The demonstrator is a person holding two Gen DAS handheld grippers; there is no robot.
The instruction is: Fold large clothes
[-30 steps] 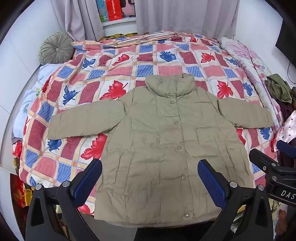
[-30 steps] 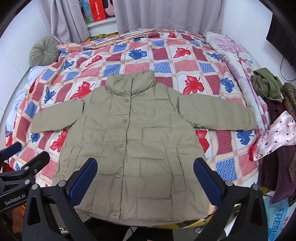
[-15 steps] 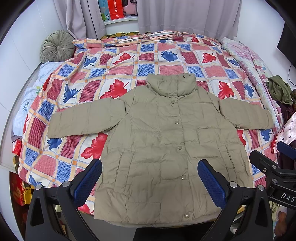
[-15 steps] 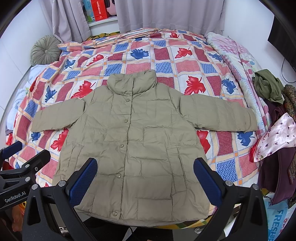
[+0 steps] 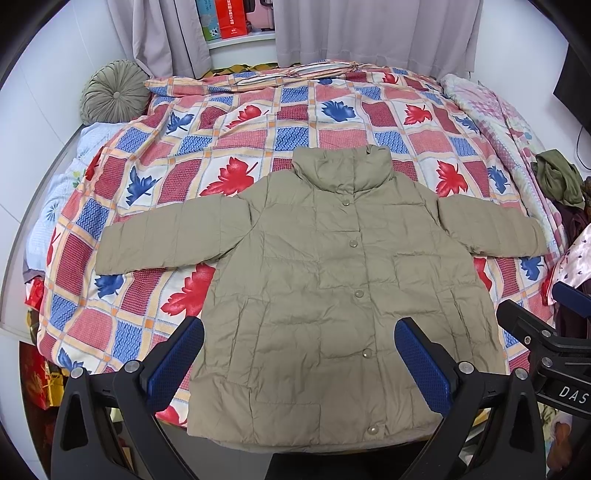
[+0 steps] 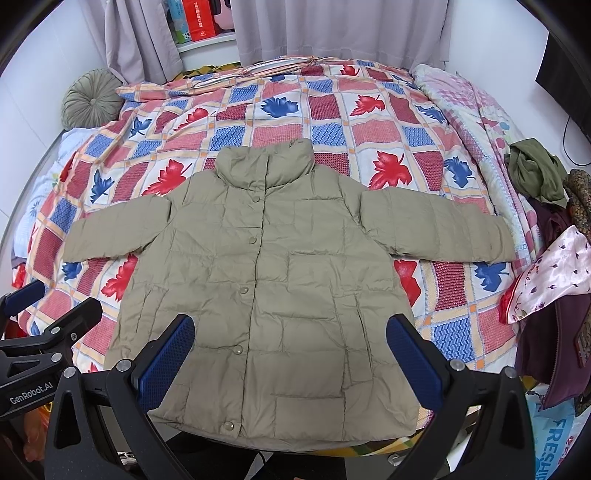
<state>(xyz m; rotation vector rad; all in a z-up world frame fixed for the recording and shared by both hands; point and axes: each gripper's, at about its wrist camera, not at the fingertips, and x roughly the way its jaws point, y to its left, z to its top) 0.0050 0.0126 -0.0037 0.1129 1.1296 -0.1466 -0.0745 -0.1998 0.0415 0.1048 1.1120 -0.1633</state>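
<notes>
The jacket (image 5: 332, 288) lies flat, buttoned, sleeves spread, on the bed (image 5: 258, 122), both tongs (image 5: 299, 354) (image 6: 290, 350) released above its near hem; soft, puffy, probably light, best pinched at a cuff

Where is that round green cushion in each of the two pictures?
Left wrist view: the cushion sits upper left, at the bed's far left corner, beside the curtain.
Right wrist view: the cushion is again upper left, slightly nearer the picture's edge.
Shared landmark: the red box on the shelf between the curtains.
</notes>
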